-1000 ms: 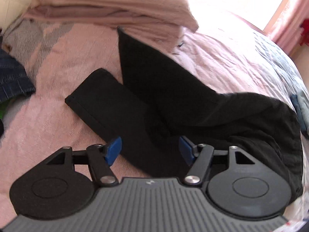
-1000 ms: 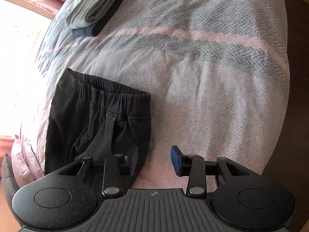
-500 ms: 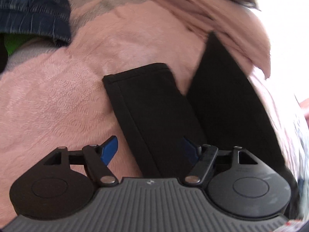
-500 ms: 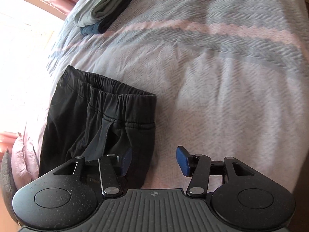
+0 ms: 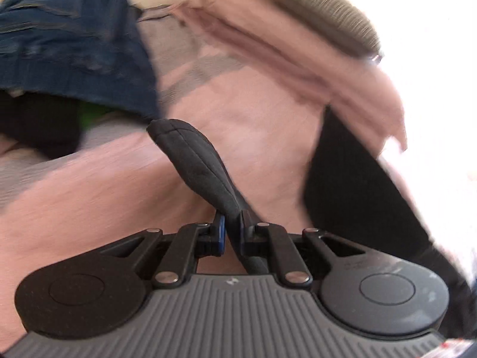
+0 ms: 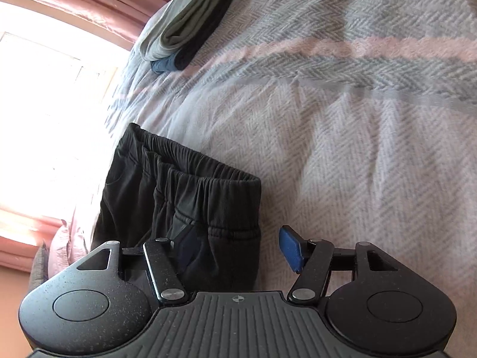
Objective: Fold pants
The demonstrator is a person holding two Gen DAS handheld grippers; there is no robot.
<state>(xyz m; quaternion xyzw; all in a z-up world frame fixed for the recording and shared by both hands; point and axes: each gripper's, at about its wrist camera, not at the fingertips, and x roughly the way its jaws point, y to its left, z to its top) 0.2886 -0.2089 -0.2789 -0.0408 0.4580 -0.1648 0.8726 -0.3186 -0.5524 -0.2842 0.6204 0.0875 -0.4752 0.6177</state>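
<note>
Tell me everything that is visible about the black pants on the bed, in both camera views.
The black soft-fabric pants lie on the pink and grey woven bedspread. They have a gathered elastic waistband, which rests flat in the right wrist view; the right tool is open, with its fingers on either side of the waistband corner. In the left wrist view, one stitched leg is bunched into a narrow strip and lifted, pinched in the shut left tool. The other leg lies flat, partly under a pink folded blanket. This view is blurred.

Bedroom, daylight, bed as work surface.
Bed (image 6: 342,137) covered in pink-and-grey herringbone blanket; bright overexposed window (image 6: 44,95) with pink curtains (image 6: 68,3) at left; folded clothes stack (image 6: 184,29) near bed edge; pink pillow (image 5: 298,59), denim pile (image 5: 68,44) at bedhead.
</note>
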